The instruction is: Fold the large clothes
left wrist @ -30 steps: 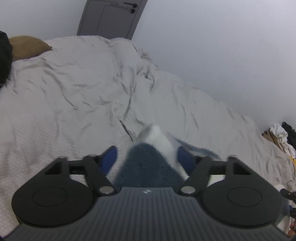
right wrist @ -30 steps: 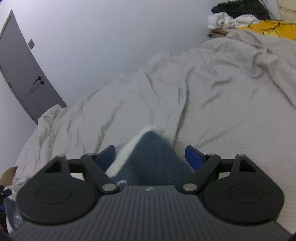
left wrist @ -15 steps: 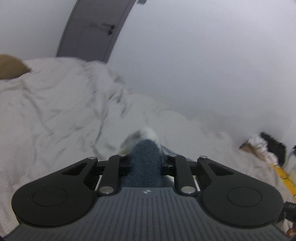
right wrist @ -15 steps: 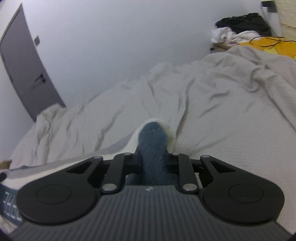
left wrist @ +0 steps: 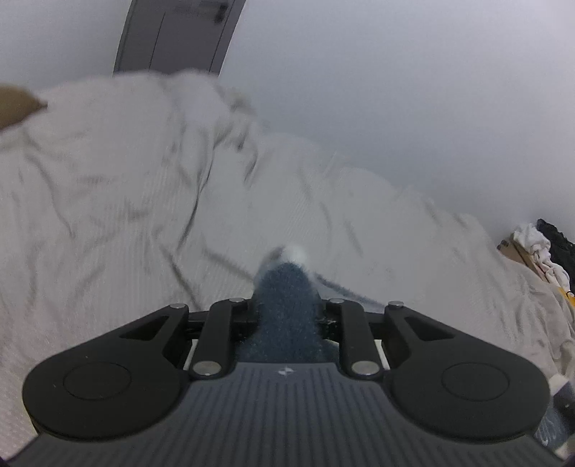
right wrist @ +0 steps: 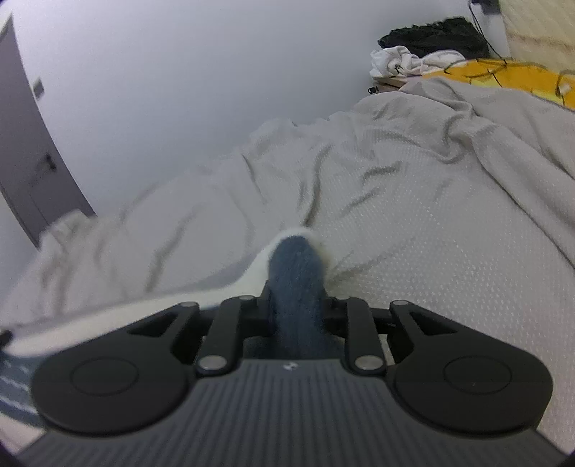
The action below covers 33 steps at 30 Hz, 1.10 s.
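Note:
A fluffy garment, dark blue with a white side, is pinched at two places. My left gripper (left wrist: 287, 305) is shut on a bunched corner of the garment (left wrist: 287, 287), which sticks out past the jaws above the bed. My right gripper (right wrist: 296, 298) is shut on another corner of the garment (right wrist: 294, 266); its white edge (right wrist: 143, 305) trails off to the left. The rest of the garment is hidden below both grippers.
A bed with a crumpled light-grey cover (left wrist: 125, 197) fills both views. A grey door (left wrist: 172, 32) stands in the white wall behind. A pile of black and white clothes (right wrist: 424, 50) and a yellow cloth (right wrist: 503, 75) lie past the bed's end.
Both grippers have closed from open onto the garment's corners, squeezing them into narrow bunches. Both have since lifted and shifted, and the left view is blurred by motion.

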{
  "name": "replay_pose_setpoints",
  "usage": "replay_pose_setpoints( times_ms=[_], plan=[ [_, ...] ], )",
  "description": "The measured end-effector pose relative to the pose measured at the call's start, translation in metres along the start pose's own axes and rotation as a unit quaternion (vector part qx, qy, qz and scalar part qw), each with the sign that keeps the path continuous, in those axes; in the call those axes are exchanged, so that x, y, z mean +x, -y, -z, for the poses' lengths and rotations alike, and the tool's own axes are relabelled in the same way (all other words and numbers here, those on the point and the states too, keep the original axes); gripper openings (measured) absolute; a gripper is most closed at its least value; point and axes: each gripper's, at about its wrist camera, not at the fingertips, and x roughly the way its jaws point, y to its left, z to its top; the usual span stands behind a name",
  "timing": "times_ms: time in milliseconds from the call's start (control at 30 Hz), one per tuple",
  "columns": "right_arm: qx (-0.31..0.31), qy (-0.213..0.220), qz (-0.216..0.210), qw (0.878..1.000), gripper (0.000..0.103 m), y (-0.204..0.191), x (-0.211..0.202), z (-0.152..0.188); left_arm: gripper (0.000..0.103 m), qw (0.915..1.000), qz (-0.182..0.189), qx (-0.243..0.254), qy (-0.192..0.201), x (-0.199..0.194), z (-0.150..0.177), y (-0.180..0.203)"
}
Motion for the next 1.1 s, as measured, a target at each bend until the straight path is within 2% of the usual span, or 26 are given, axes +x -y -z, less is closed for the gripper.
replay_pose_setpoints(
  times_ms=[133,300,400,433,500,667,767,900,1100],
  plan=[
    [0.003,-0.011,0.002,1.0,0.027,0.002,0.011,0.004,0.027,0.9996,0.003,-0.015,-0.026,0.014,0.003,-0.015],
    [0.018,-0.013,-0.002,1.0,0.029,0.003,0.011,0.004,0.03,0.9997,0.009,-0.013,-0.018,0.005,0.002,-0.013],
    [0.042,-0.011,-0.012,0.999,0.031,0.006,0.003,0.002,0.051,0.9999,-0.001,-0.008,-0.007,-0.01,0.001,-0.006],
    [0.047,-0.012,-0.015,0.999,0.031,0.006,0.0,0.001,0.056,1.0,-0.002,-0.008,-0.003,-0.016,0.002,-0.005],
    [0.05,-0.009,-0.015,0.999,0.034,0.004,-0.01,-0.001,0.059,1.0,0.0,-0.002,0.005,-0.032,0.004,-0.002],
    [0.049,0.005,-0.023,0.999,0.06,0.002,-0.038,0.0,0.062,0.9992,-0.014,0.025,0.027,-0.078,0.018,0.011],
    [0.043,0.015,-0.032,0.998,0.066,-0.002,-0.057,0.001,0.063,0.9992,-0.006,0.025,0.03,-0.104,0.027,0.016],
    [0.03,0.028,-0.047,0.998,0.066,-0.011,-0.084,0.005,0.063,0.9991,0.007,0.029,0.028,-0.133,0.041,0.025],
    [0.033,0.034,-0.079,0.996,0.074,-0.016,-0.118,0.014,0.067,0.9987,0.025,0.042,0.018,-0.156,0.069,0.041]
  ],
)
